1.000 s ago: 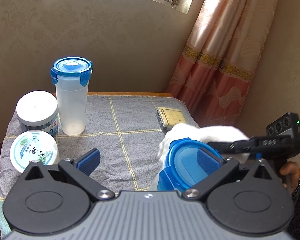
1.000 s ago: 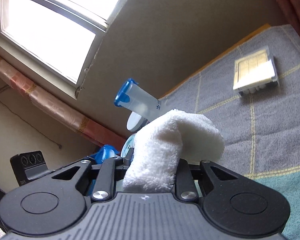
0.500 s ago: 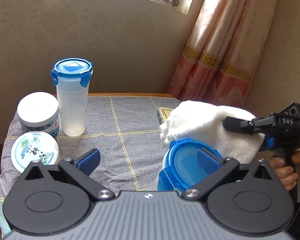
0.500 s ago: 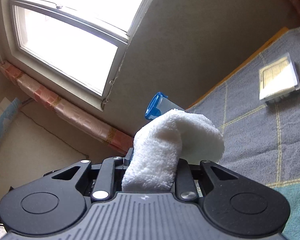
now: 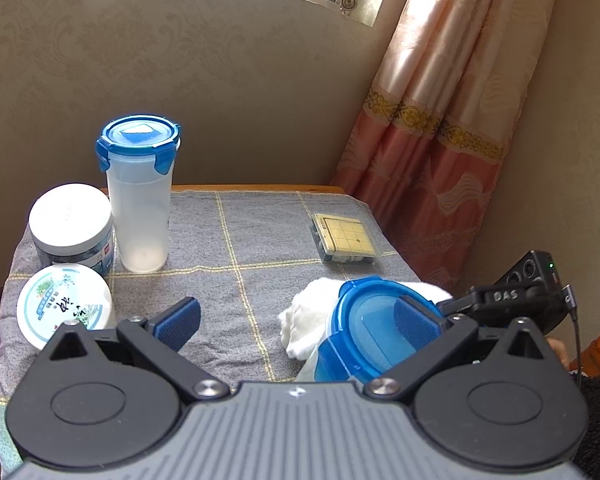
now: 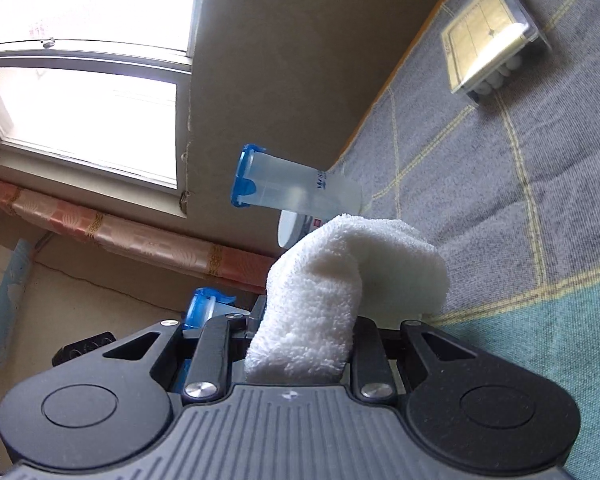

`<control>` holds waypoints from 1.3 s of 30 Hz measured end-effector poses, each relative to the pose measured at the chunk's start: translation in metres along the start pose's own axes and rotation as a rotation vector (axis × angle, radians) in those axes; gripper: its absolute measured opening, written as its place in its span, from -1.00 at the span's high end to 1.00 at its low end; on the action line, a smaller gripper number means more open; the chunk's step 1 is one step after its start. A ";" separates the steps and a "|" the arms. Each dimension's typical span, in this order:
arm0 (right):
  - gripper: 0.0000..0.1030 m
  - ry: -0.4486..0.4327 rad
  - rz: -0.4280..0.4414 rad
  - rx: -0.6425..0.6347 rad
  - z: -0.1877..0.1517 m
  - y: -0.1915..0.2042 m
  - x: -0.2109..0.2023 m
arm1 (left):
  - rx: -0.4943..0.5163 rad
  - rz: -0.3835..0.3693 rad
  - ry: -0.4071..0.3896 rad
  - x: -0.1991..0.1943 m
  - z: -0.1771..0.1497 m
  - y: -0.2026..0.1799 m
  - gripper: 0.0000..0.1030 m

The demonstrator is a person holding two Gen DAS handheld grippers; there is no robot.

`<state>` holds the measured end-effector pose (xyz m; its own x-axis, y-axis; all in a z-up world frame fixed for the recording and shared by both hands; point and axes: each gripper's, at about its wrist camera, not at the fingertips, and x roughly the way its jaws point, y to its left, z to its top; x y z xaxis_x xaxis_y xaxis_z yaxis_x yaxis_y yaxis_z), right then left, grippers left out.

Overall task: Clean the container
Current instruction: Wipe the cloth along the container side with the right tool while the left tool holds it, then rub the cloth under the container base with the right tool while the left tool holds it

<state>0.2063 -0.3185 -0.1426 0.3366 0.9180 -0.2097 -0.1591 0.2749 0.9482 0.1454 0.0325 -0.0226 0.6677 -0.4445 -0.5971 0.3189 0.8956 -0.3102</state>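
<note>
A container with a blue clip lid (image 5: 370, 334) stands at the table's near right, its lid facing the left wrist camera. My left gripper (image 5: 296, 305) is open wide. Its right finger pad (image 5: 416, 315) lies over the lid, and its left pad (image 5: 180, 320) is far off over the cloth. A folded white towel (image 5: 306, 322) shows to the left of and behind the lid. My right gripper (image 6: 298, 344) is shut on the towel (image 6: 340, 280), which hides its fingertips. The same blue lid (image 6: 204, 307) peeks out left of the right gripper's fingers.
A grey checked cloth (image 5: 236, 232) covers the small table. At the left stand a tall clear tumbler with a blue lid (image 5: 140, 196), a white-lidded jar (image 5: 70, 220) and a printed round tub (image 5: 64, 300). A clear box with a yellow grid (image 5: 348, 236) lies far right. A curtain (image 5: 440, 120) hangs beyond.
My right gripper lifted the towel above the blue lid, then sank and rolled; the towel now sits lower, behind and left of the lid. The left gripper kept still.
</note>
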 end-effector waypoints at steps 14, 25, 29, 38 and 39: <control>0.51 -0.011 -0.239 -0.309 -0.051 0.068 -0.038 | 0.016 -0.004 -0.014 -0.001 -0.002 0.001 -1.00; 0.51 0.091 -0.245 -0.425 -0.116 0.113 -0.047 | 0.021 -0.006 -0.029 -0.002 -0.004 0.001 -1.00; 0.51 0.172 -0.217 -0.442 -0.130 0.119 -0.027 | 0.022 0.000 -0.032 -0.002 -0.005 0.000 -1.00; 0.51 0.251 -0.234 -0.593 -0.146 0.147 0.021 | 0.030 0.013 -0.040 -0.004 -0.005 -0.002 -1.00; 0.51 0.247 -0.240 -0.609 -0.146 0.150 0.024 | 0.026 0.011 -0.040 -0.004 -0.006 -0.002 -1.00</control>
<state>0.0548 -0.2139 -0.0400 0.2181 0.8299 -0.5135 -0.6227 0.5235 0.5816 0.1383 0.0324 -0.0236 0.6973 -0.4343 -0.5702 0.3287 0.9007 -0.2841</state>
